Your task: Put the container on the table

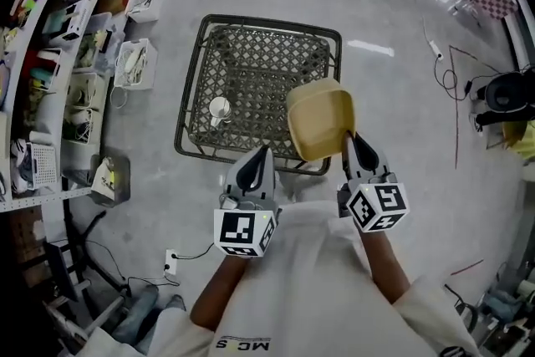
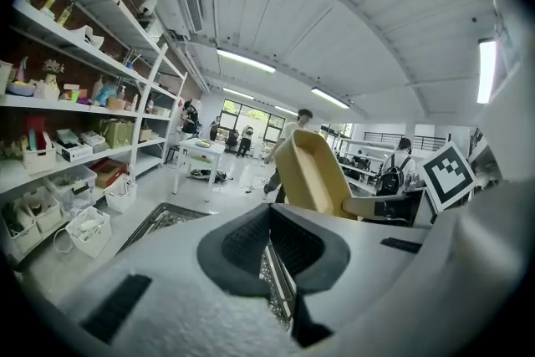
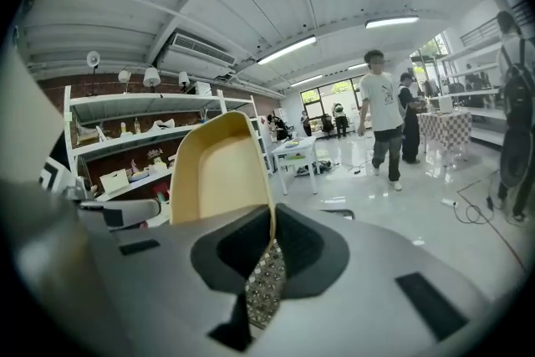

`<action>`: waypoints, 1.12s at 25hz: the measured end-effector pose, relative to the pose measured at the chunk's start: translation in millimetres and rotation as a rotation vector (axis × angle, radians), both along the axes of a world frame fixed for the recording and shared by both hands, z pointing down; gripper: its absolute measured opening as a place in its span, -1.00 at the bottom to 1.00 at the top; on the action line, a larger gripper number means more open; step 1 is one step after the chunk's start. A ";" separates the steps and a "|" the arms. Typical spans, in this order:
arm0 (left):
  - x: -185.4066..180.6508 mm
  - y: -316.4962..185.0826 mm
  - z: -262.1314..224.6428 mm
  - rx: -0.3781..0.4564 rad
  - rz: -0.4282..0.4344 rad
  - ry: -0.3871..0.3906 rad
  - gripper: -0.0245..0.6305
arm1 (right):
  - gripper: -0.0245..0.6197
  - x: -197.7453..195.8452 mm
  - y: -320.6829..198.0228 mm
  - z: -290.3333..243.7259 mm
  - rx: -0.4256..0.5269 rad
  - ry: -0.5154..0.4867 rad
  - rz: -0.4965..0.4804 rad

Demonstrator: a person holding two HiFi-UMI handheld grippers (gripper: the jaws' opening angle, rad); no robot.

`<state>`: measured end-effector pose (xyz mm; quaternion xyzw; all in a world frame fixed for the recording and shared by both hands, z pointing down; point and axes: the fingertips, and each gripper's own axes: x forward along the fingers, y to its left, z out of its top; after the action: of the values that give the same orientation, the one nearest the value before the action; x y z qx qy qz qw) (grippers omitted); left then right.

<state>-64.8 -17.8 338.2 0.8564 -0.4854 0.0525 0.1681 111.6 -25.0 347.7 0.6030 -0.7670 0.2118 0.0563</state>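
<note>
The mesh table (image 1: 201, 46) is mostly bare, with only a white cup (image 1: 219, 108) near its front left. Shelves (image 1: 50, 54) crowd the floor to the left, and the floor to the right is open. The container (image 1: 320, 119) is a shallow tan tray, held tilted in the air above the table's front right corner. The right gripper (image 1: 349, 138) is clamped on its near rim. The left gripper (image 1: 264, 150) is beside it, apart from it, jaws together on nothing.
</note>
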 end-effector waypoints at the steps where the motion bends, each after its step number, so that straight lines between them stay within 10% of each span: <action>1: 3.4 -1.5 2.0 -0.002 0.009 -0.006 -0.85 | -0.82 2.3 -0.6 3.6 -0.006 -0.002 0.004; 28: 2.4 -39.7 55.7 -0.092 -0.029 -0.034 -0.85 | -0.82 4.1 -73.8 143.3 -0.246 0.025 -0.041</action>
<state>-62.5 -57.5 393.9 0.8397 -0.4975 0.0869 0.1995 115.7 -98.9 491.0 0.5783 -0.7468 0.2952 0.1438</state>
